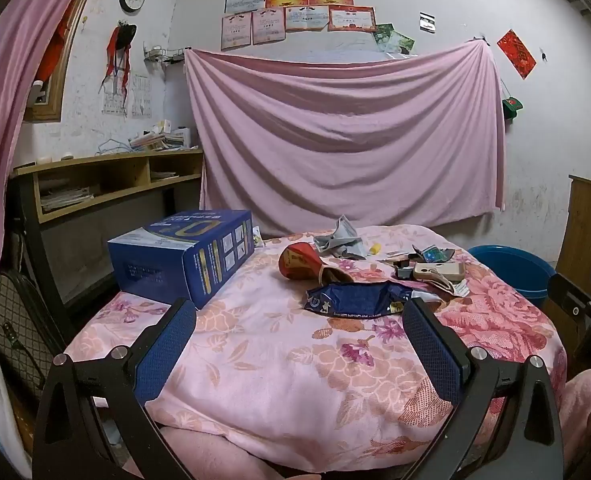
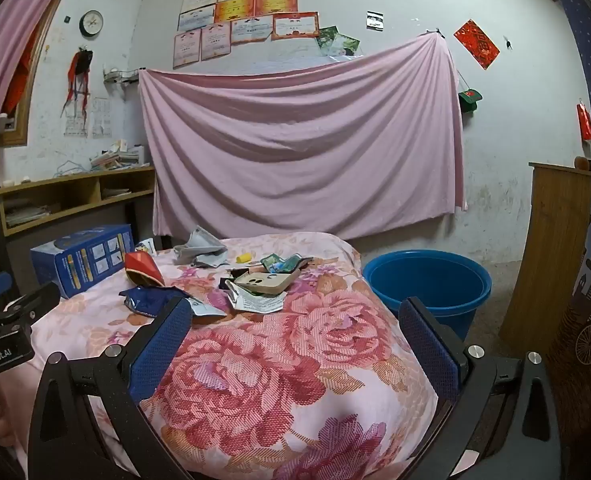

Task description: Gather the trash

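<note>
Two tongs: the left tongs (image 1: 299, 320) and right tongs (image 2: 295, 318) both stand spread wide with nothing between the pads, low in each frame, tilted slightly downward over the near edge of the floral quilt (image 2: 279, 360).
Likely stage: collecting appears not yet begun; both tools look poised short of the litter.
Nearest trash: a crumpled dark blue wrapper (image 1: 355, 298) lies at mid-frame just beyond the left tongs, the easiest first pick.
Mid pile: a red packet (image 1: 299, 260), a torn white wrapper (image 2: 255, 300) and a beige tray (image 2: 265, 282) sit clustered at the quilt's centre.
Farther: grey crumpled paper (image 1: 337, 240) and a small yellow piece (image 1: 376, 248) lie toward the far edge.
Bin: a blue bucket (image 2: 427, 280) stands on the floor at right of the bed, seemingly placed for drops.
Bystander: a blue box (image 1: 183, 256) rests at left.
</note>
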